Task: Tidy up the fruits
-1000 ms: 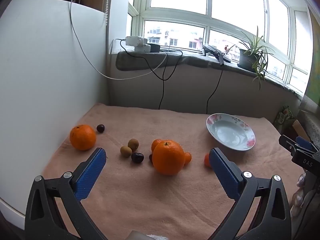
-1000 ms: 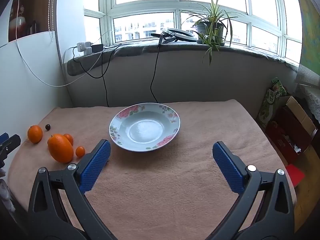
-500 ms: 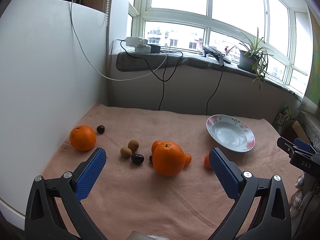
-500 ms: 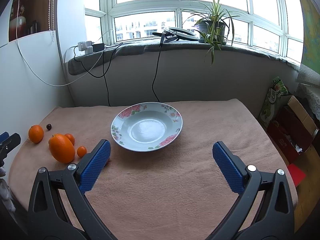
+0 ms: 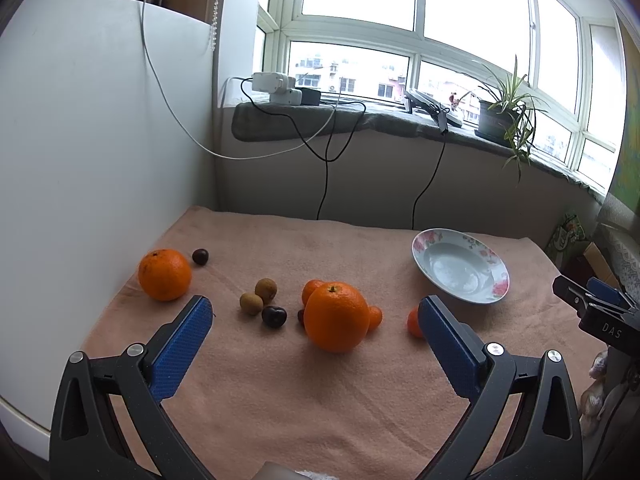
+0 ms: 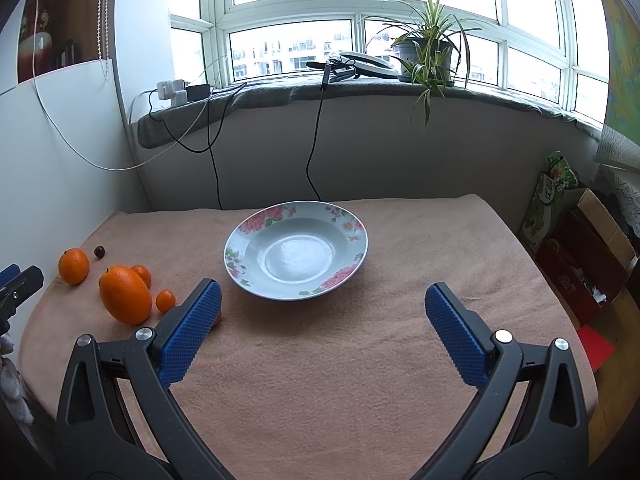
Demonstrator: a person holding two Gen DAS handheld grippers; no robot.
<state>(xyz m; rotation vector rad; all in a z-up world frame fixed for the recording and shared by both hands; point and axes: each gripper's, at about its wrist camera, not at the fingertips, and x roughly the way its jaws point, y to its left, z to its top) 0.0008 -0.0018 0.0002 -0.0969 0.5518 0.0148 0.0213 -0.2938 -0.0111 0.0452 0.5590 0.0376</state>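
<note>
A big orange lies mid-table with small orange fruits around it, two brown longans and a dark cherry to its left. Another orange and a cherry sit near the white wall. The flowered plate stands empty. My left gripper is open, just short of the big orange. My right gripper is open in front of the plate. From the right wrist the big orange lies far left.
A pink towel covers the table. A white wall borders its left side. Cables hang from the windowsill at the back. Cardboard boxes sit on the floor off the right edge. A potted plant stands on the sill.
Both views have shifted very slightly; the plate sits a touch further right in the right wrist view. No fruit has moved and both grippers stay open.
</note>
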